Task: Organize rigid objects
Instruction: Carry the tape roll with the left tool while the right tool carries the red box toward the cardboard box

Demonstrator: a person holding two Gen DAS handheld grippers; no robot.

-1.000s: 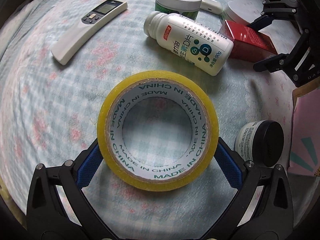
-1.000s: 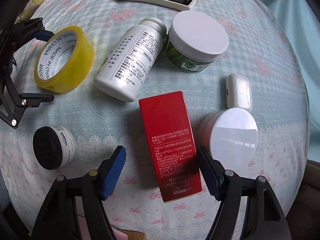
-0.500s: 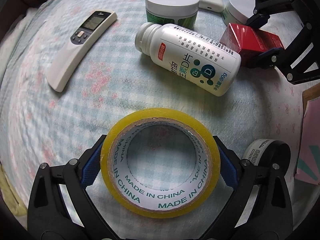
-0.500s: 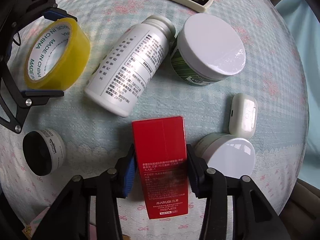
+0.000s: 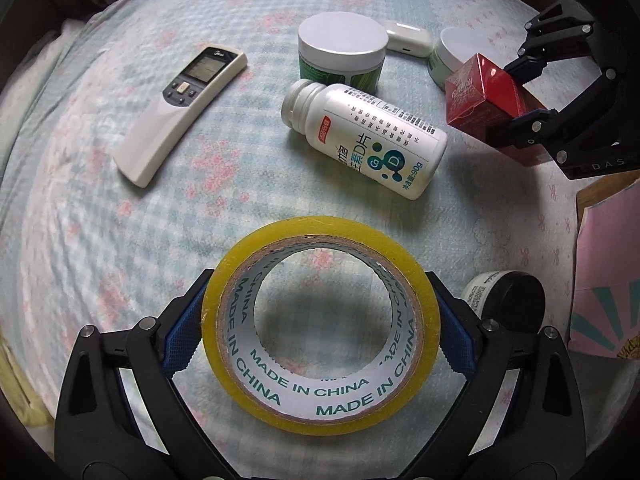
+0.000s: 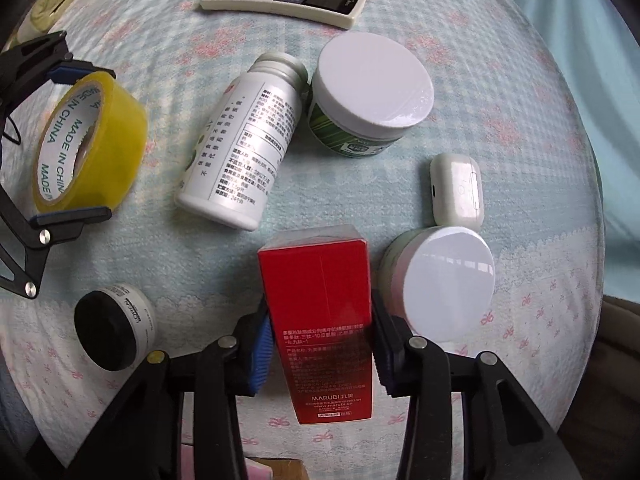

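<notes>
- The left hand-held gripper (image 5: pixel 320 320) clamps the yellow tape roll (image 5: pixel 320 364) by its outer sides, lifted off the bed (image 5: pixel 100 220).
- The right hand-held gripper (image 6: pixel 320 344) is closed on the red box (image 6: pixel 320 300), pads on both long sides.
- The bottle (image 6: pixel 244 140) lies on its side, its cap end touching the green jar (image 6: pixel 368 96).
- The remote (image 6: pixel 284 2) lies well apart.
</notes>
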